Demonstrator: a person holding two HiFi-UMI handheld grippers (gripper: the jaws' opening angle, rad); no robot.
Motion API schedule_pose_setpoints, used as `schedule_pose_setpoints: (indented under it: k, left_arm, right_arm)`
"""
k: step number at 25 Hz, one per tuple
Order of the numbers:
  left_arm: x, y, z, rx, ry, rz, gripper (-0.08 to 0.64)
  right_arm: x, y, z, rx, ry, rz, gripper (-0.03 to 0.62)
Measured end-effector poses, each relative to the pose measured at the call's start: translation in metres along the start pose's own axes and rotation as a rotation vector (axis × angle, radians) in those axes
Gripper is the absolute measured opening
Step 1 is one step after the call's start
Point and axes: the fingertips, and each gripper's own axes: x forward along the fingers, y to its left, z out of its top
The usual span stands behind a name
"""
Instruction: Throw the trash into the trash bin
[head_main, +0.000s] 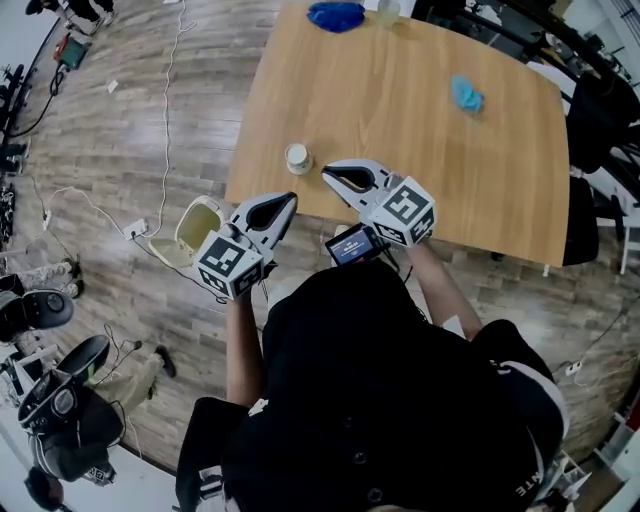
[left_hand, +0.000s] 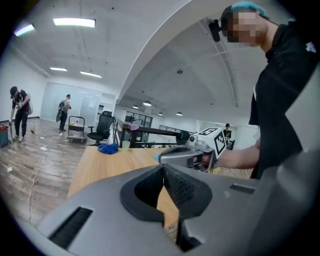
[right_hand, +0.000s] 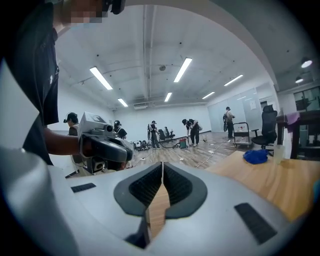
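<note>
Well, the trash looks to be what lies on the table (head_main: 400, 120). A small white cup-like piece (head_main: 298, 157) sits close to the near edge, a crumpled light-blue scrap (head_main: 466, 95) lies further in toward the right, and a darker blue wad (head_main: 336, 15) is at the far edge. The trash bin (head_main: 190, 235), cream-coloured and open at the top, stands on the floor just off the table's near left corner.

The step in hand reads as the reach for a first piece, and the white one is the nearest. To do it well, the jaws should spread before they arrive and straddle the piece from both sides. They should close gently, since it looks light enough to tip or skid off the edge. The bin is to the left, so carrying with the left side would be the shorter way.

The left gripper (head_main: 290, 199) has its jaws pressed together with nothing between them, its tips at the table's near edge. The right gripper (head_main: 326, 172) is likewise closed and empty, just beside the white piece and not touching it.
</note>
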Motion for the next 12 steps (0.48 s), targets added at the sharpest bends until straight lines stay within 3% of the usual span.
schedule_pose_setpoints:
  k: [5, 9, 12]
  left_arm:
    - [0.021, 0.007, -0.014, -0.017, 0.057, -0.049, 0.008]
    - [0.034, 0.046, -0.04, -0.006, 0.14, -0.024, 0.009]
    - [0.052, 0.071, -0.059, -0.046, 0.17, -0.035, 0.011]
  right_arm:
    - [0.006, -0.017, -0.011, 0.062, 0.003, -0.035, 0.005]
    - [0.023, -0.029, -0.023, 0.11, 0.033, -0.082, 0.005]
    - [0.025, -0.043, -0.033, 0.152, 0.043, -0.109, 0.005]
